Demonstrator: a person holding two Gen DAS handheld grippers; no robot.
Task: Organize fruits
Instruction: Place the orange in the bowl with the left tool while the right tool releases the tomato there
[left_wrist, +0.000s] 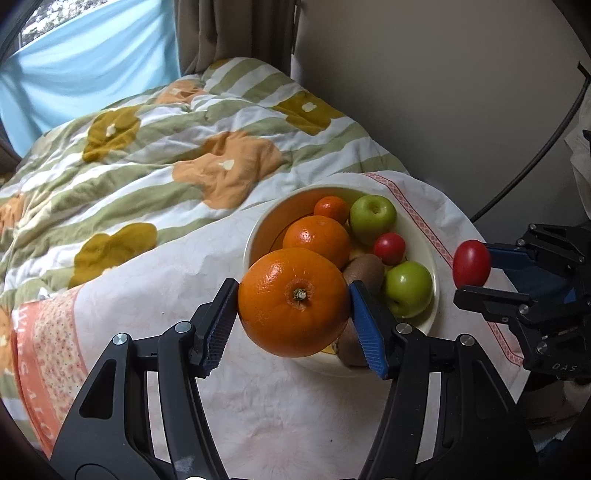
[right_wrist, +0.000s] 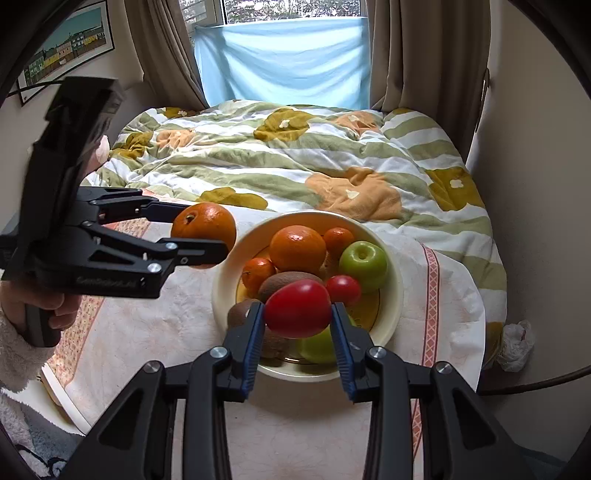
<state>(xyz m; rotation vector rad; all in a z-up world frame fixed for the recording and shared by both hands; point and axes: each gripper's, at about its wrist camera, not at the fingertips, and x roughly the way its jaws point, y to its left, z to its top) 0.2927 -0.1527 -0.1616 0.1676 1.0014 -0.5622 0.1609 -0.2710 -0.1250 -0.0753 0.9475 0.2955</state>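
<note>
My left gripper (left_wrist: 293, 302) is shut on a large orange (left_wrist: 293, 302) and holds it above the near left rim of a cream bowl (left_wrist: 430, 254). It also shows in the right wrist view (right_wrist: 203, 230) with the orange (right_wrist: 204, 225). My right gripper (right_wrist: 298, 314) is shut on a red tomato (right_wrist: 298, 308) above the bowl's (right_wrist: 391, 291) near side; it shows in the left wrist view (left_wrist: 472, 266) right of the bowl. The bowl holds oranges (right_wrist: 297, 248), green apples (right_wrist: 362, 261), kiwis (right_wrist: 284, 282) and a small tomato (right_wrist: 343, 290).
The bowl stands on a white cloth with pink borders (right_wrist: 147, 332) at the foot of a bed with a striped flowered quilt (right_wrist: 295, 158). A wall (left_wrist: 443, 92) is on the right. A white plastic bag (right_wrist: 515, 345) lies on the floor.
</note>
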